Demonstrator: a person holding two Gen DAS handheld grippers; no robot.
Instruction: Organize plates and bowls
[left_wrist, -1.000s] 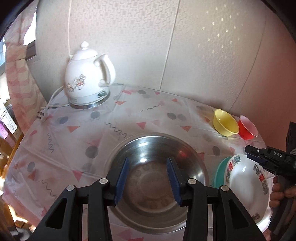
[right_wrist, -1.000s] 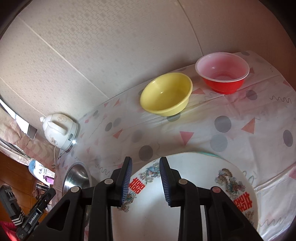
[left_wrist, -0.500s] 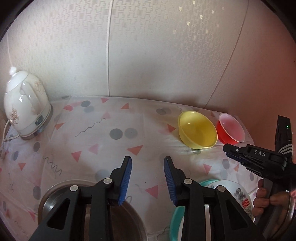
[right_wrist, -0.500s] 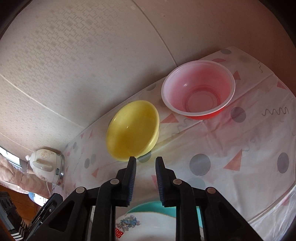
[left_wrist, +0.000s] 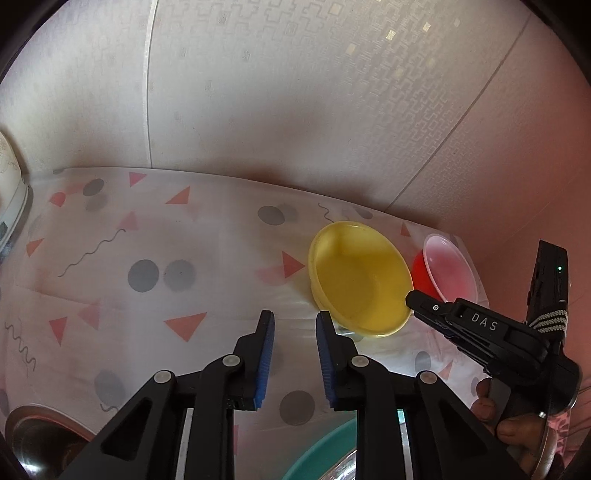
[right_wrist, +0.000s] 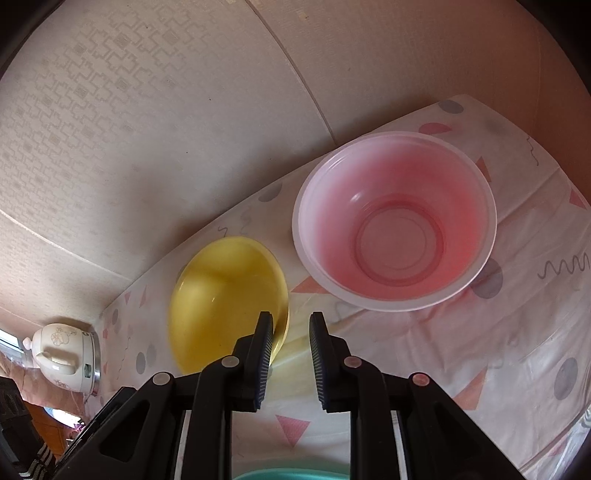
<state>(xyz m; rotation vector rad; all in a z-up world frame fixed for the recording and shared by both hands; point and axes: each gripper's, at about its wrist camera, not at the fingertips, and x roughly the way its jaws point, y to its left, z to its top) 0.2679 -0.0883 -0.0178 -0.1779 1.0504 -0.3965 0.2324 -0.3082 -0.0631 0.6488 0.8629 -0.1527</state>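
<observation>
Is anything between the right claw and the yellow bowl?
Nothing visible. The right claw sits just short of the yellow bowl, at its near rim, with only bare tablecloth around. The red bowl stands apart, to the right.

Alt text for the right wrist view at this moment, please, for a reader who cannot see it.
The right tongs, narrowly parted and empty, hover over a patterned tablecloth, pointing between a yellow bowl and a pink-red translucent bowl; both bowls are empty. A white kettle stands far left by the wall, and a teal rim shows at the bottom edge.
</observation>
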